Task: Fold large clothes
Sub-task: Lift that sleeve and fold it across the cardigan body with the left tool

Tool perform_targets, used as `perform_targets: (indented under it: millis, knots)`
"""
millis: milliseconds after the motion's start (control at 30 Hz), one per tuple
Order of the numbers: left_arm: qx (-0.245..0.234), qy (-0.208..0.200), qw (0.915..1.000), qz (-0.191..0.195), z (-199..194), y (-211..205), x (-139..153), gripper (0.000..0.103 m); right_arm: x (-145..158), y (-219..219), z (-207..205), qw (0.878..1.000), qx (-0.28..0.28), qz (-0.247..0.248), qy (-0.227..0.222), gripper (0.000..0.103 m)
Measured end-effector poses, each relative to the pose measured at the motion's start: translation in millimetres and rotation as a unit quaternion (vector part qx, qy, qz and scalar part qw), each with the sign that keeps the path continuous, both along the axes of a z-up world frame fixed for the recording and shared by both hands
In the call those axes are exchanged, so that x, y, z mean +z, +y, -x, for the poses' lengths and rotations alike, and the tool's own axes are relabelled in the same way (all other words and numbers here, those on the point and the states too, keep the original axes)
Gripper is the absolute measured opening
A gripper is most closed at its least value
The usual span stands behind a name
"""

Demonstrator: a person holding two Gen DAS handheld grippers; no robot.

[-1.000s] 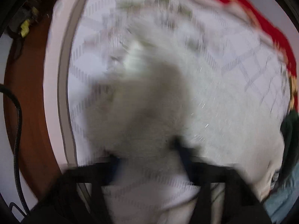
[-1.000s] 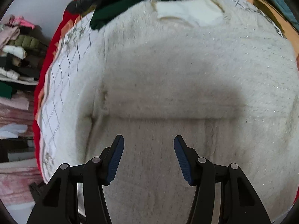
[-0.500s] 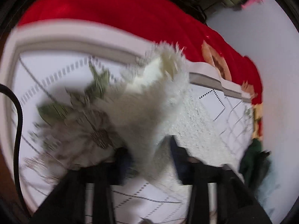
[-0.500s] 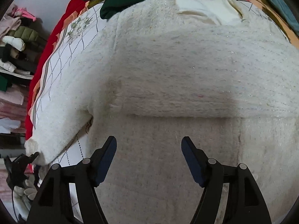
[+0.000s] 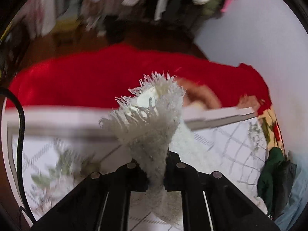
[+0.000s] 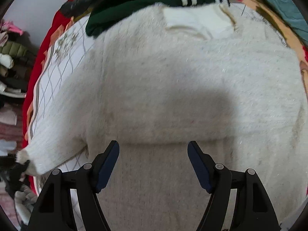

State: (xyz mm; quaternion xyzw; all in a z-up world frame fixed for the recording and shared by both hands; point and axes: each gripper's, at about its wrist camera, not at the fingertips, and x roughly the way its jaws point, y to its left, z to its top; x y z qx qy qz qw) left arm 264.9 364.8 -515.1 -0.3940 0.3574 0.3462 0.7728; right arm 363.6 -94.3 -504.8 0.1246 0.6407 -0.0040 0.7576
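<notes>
Left gripper (image 5: 155, 170): clenched on the fringed cuff of the fluffy white knit sweater (image 6: 192, 88).
Right gripper (image 6: 153, 165): jaws apart, closing, gripping nothing, above the sweater.

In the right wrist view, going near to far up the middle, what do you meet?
Right gripper, closing slightly over nothing → white fuzzy sweater → its neckline → dark green striped garment.

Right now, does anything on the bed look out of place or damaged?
Nothing looks damaged. The white sweater lies flat, one sleeve stretched sideways to the bed's edge, its frayed cuff pinched in the left tool. Dark clothes are heaped against its collar.
</notes>
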Motion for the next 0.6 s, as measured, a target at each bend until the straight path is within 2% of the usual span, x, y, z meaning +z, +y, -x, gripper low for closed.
perform_targets:
  millis: [33,100,167,233,267,400,467,567,600]
  knots:
    - [-0.008,-0.005,0.9999,-0.008,-2.0,0.6,8.2,0.007,0.1,1.2,-6.1,1.0,-0.001,0.008,-0.003,0.068]
    - [-0.033,-0.014,0.9989,-0.031,-12.2,-3.4,29.3,0.007,-8.2,5.5,-20.8,1.0,-0.005,0.01,0.002,0.048]
    - [-0.059,-0.017,0.9964,-0.059,-26.8,-13.2,50.0,0.007,-26.8,13.5,-36.0,1.0,0.001,0.014,0.018,0.045]
    - [-0.085,-0.011,0.9922,-0.09,-33.9,-27.8,67.1,0.007,-58.0,25.6,-53.2,0.998,0.024,0.036,0.051,0.044]
    - [-0.1,-0.01,0.9892,-0.106,-39.2,-37.7,76.5,0.007,-60.6,27.7,-58.7,0.998,0.029,0.043,0.047,0.044]
    - [-0.164,-0.009,0.9732,-0.161,-51.8,-86.5,109.0,0.007,-32.7,10.9,-64.0,0.999,0.026,0.017,0.022,0.044]
    - [-0.206,-0.012,0.9617,-0.181,-60.5,-123.9,125.8,0.007,-16.2,-8.2,-59.4,1.0,0.017,0.019,0.01,0.045]
    - [-0.271,-0.023,0.9444,-0.185,-72.8,-191.1,141.8,0.007,9.1,-55.8,-47.3,1.0,-0.007,0.015,-0.005,0.05]
    - [-0.302,-0.03,0.9354,-0.181,-78.5,-224.0,145.9,0.007,16.0,-77.5,-41.3,1.0,-0.019,0.016,-0.006,0.05]
